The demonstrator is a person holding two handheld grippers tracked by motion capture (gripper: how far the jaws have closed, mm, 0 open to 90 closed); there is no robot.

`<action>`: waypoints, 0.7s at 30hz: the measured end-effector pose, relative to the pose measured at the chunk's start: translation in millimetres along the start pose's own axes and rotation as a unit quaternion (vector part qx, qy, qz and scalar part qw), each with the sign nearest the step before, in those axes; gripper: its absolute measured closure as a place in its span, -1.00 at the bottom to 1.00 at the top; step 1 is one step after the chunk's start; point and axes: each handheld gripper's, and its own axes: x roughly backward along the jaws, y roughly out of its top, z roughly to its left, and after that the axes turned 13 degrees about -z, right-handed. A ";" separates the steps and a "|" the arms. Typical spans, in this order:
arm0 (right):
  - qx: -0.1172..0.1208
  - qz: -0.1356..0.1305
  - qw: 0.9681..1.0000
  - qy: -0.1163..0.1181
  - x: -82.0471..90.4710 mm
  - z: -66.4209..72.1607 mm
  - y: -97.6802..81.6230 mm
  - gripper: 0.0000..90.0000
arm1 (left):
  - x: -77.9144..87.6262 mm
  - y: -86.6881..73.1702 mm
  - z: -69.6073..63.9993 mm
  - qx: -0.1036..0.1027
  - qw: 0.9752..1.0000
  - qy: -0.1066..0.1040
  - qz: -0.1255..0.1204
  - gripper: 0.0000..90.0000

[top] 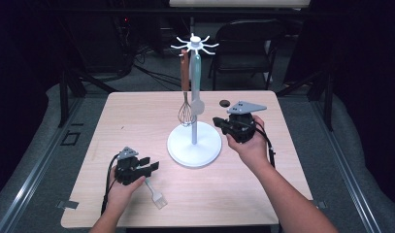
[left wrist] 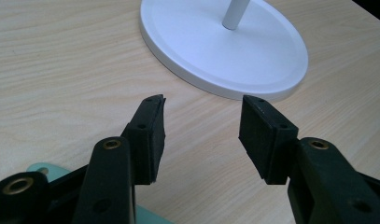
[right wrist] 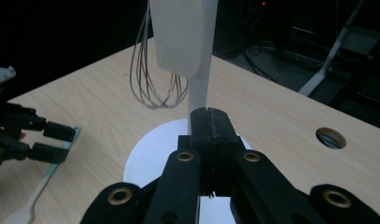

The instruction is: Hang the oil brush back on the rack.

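White rack (top: 194,145) already hung with wire whisk (top: 186,112) and pale spatula (top: 197,104); mint-handled brush (top: 155,195) left flat on wooden table (top: 137,116) under wide-open, empty left gripper (top: 150,165); right gripper (top: 220,122) shut, empty.

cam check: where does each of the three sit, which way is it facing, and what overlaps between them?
High view: above the near table edge, looking forward and down at the table; both forearms, left claw, right claw.
Left gripper view: low over the tabletop, along open jaws toward the white stand.
Right gripper view: raised, along shut jaws at the stand's pole, whisk; left claw beyond.
Shared: stand base, wood tabletop.
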 end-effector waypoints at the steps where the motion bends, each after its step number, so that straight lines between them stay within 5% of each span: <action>1: 0.000 -0.004 1.000 -0.001 -0.2 -0.4 4.6 1.00 | 0.1 0.0 0.1 0.000 1.000 0.000 0.000 0.12; 21: 0.027 -0.064 0.997 -0.022 -6.3 -3.8 81.2 1.00 | 0.2 0.1 2.3 0.002 1.000 0.001 -0.003 0.12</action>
